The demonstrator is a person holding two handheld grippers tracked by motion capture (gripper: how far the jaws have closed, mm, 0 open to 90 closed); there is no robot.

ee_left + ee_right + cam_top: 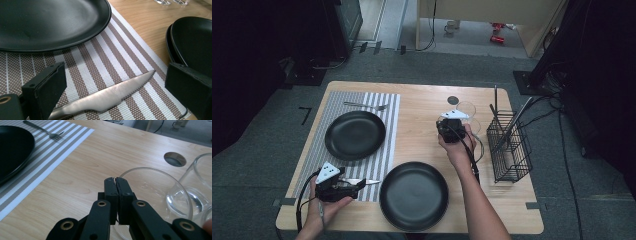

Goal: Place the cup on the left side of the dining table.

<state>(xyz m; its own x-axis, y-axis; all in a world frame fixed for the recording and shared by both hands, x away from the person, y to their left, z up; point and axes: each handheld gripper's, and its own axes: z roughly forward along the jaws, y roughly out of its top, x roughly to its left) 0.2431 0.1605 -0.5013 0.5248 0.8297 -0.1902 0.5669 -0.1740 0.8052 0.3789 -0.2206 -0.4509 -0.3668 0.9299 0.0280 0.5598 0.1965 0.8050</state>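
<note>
Glass tumbler [155, 195] rim pinched by right hand-held gripper [116, 181]; left [112, 87] released over knife [107, 97].

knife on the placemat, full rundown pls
The knife is bare, brushed-looking metal in one piece, with a serrated edge running to a pointed tip. It lies flat on the striped placemat, near the mat's front edge, below the black plate on that mat and apart from it. The left tool stands open around it, jaws on either side, pads not touching. Its handle end runs out of frame under the tool.
</note>
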